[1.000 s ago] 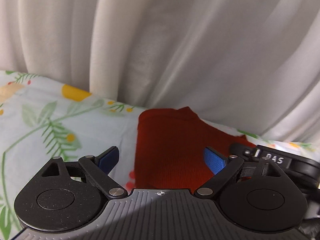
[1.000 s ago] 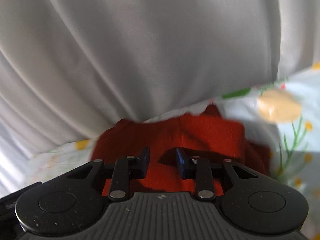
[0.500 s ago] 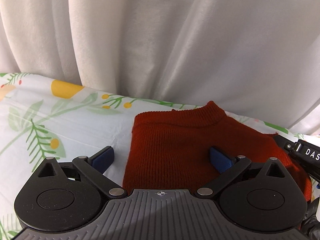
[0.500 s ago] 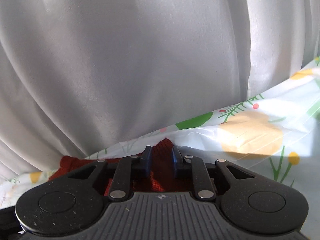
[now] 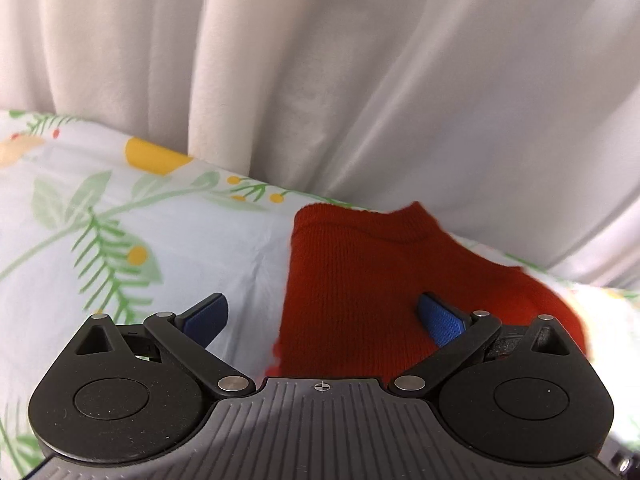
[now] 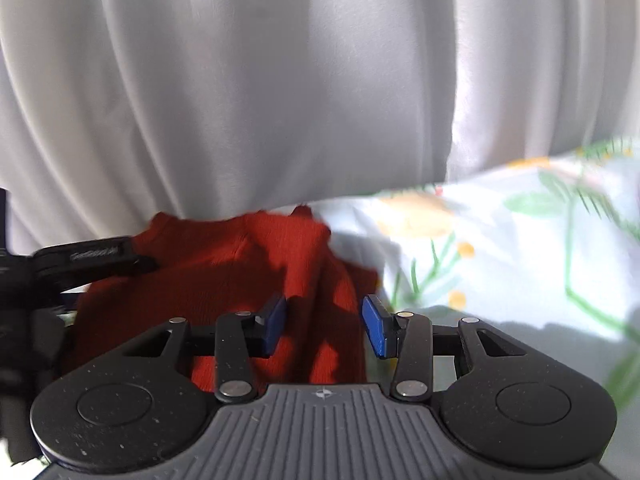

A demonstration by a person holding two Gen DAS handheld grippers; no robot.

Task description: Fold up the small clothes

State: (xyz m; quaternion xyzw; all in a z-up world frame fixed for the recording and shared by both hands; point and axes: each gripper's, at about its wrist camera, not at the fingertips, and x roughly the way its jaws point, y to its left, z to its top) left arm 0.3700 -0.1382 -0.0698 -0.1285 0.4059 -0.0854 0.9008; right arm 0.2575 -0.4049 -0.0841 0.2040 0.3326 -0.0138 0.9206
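Observation:
A small red knitted sweater [image 5: 360, 288] lies folded on a floral sheet [image 5: 100, 248], its collar toward the curtain. My left gripper [image 5: 322, 318] is open over the sweater's left edge and holds nothing. In the right wrist view the sweater [image 6: 248, 264] lies rumpled with a raised fold on its right side. My right gripper [image 6: 325, 326] is open just above that fold and holds nothing. The left gripper's black body [image 6: 80, 260] shows at the left of the right wrist view, over the sweater.
A white pleated curtain [image 5: 320, 80] hangs close behind the sweater and also fills the upper right wrist view [image 6: 280, 80]. The floral sheet spreads to the left in the left wrist view and to the right in the right wrist view [image 6: 520, 248].
My right gripper was shut on the sweater's edge and has opened, letting it go; the red cloth now lies lower. My left gripper stayed open and shifted slightly.

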